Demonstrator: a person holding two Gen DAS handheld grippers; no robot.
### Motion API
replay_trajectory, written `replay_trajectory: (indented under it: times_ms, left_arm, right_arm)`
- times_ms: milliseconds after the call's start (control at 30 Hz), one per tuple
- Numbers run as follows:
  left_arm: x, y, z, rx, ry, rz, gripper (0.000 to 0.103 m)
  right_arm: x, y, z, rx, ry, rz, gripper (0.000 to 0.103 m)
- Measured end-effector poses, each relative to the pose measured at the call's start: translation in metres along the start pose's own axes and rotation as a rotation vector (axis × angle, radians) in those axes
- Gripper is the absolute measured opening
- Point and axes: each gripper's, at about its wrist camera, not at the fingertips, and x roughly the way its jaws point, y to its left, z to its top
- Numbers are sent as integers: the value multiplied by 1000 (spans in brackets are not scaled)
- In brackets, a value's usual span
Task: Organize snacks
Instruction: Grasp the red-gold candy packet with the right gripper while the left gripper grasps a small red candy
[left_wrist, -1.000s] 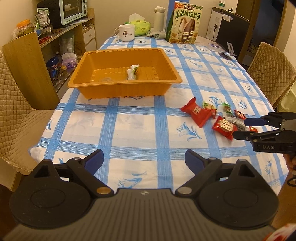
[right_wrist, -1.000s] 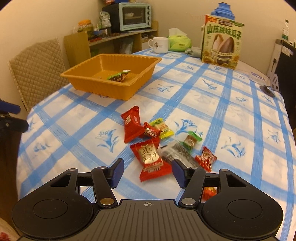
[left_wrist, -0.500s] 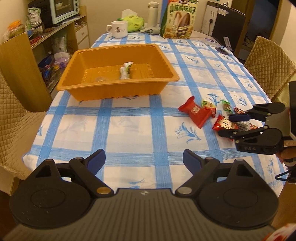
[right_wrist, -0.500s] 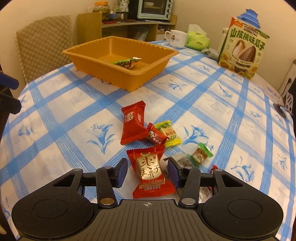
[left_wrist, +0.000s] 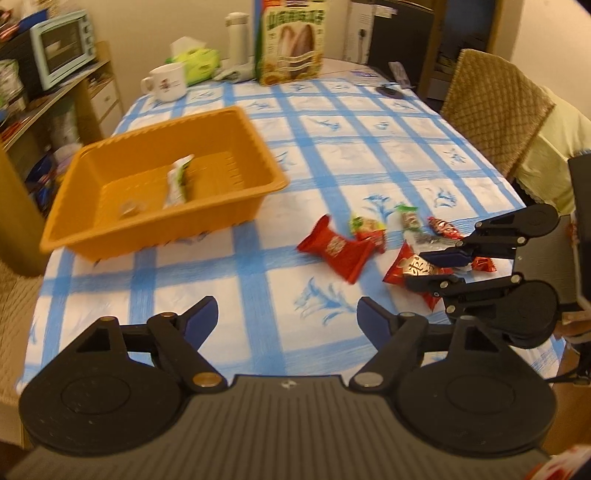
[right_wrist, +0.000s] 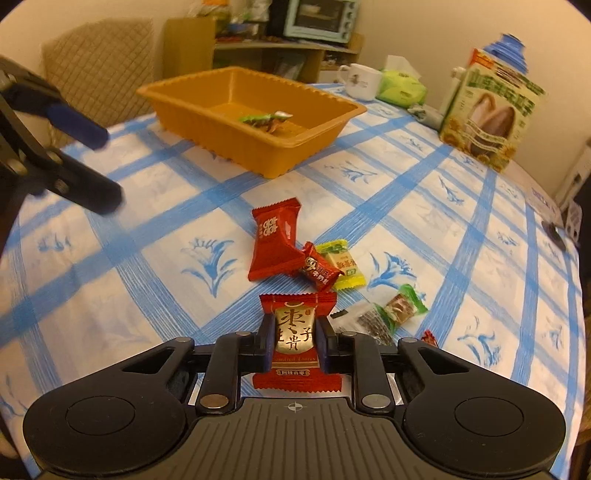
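Right tool (right_wrist: 294, 341) pinching glossy red packet (right_wrist: 295, 332).
Only my left view shows left tool (left_wrist: 288, 319) closing, nothing between.

The left gripper (left_wrist: 288, 317) closes over bare tablecloth (left_wrist: 258, 295); far left, a blurred orange tray (left_wrist: 155, 236) holds perhaps one wrapped snack (left_wrist: 176, 182).

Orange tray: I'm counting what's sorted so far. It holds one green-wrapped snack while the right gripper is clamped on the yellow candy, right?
Not the yellow candy. The right wrist view shows the right gripper clamped on the red packet with the gold label. The orange tray does hold one green-wrapped snack.
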Motion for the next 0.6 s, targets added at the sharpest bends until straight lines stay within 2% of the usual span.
replay_trajectory:
  times_ms: [100,300,433,600]
  left_arm:
    - [9,-10,8,57,-12,-21,77]
    - [32,-35,25,193,-29,-74,66]
    - [49,-55,32,309,-44,-99,57]
    - [76,-80,35,481,-43,-95,47]
  right_arm:
    - [-19,-11,2,113,-46,7,23]
    - [-55,-39,0,316,-118,-22,23]
    - [-74,-55,-4,413,-136,-67,23]
    - [-88,-71,-17,511,-137,-113,23]
